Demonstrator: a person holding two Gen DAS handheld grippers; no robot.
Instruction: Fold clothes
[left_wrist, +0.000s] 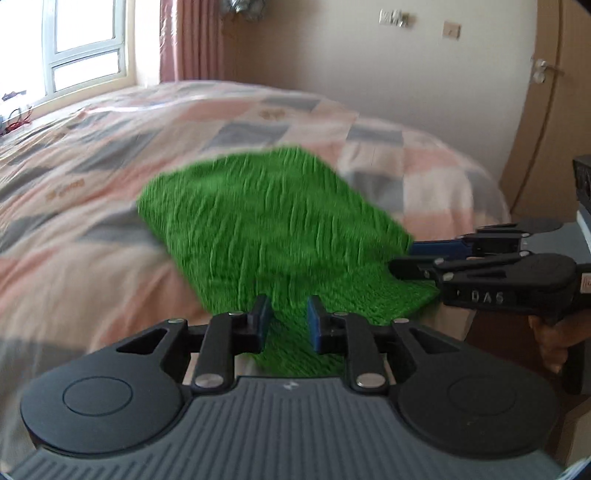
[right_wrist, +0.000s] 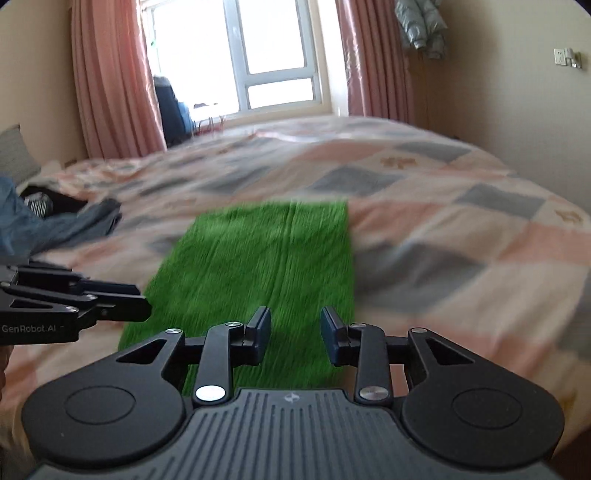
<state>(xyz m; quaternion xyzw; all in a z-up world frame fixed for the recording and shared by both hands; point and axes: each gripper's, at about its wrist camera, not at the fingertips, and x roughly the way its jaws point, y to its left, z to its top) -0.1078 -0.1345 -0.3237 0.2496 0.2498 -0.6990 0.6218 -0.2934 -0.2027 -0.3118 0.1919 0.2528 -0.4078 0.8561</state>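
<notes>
One green knitted garment (right_wrist: 258, 266) lies in a long folded strip on the patchwork quilt (right_wrist: 461, 221), near its front edge. It looks soft, limp and light, so take its near corners. Left gripper (left_wrist: 286, 321) and right gripper (right_wrist: 295, 334) hover over that end, fingers apart, clamping nothing.

Open quilt (right_wrist: 461, 236) right; clothes pile (right_wrist: 55, 218) (left) obstructing.

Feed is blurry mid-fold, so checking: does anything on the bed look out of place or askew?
Nothing on the green knit garment stands out; it lies flat as a strip on the patchwork quilt. The only clutter is a heap of blue-grey clothes at the quilt's left side in the right wrist view.
</notes>
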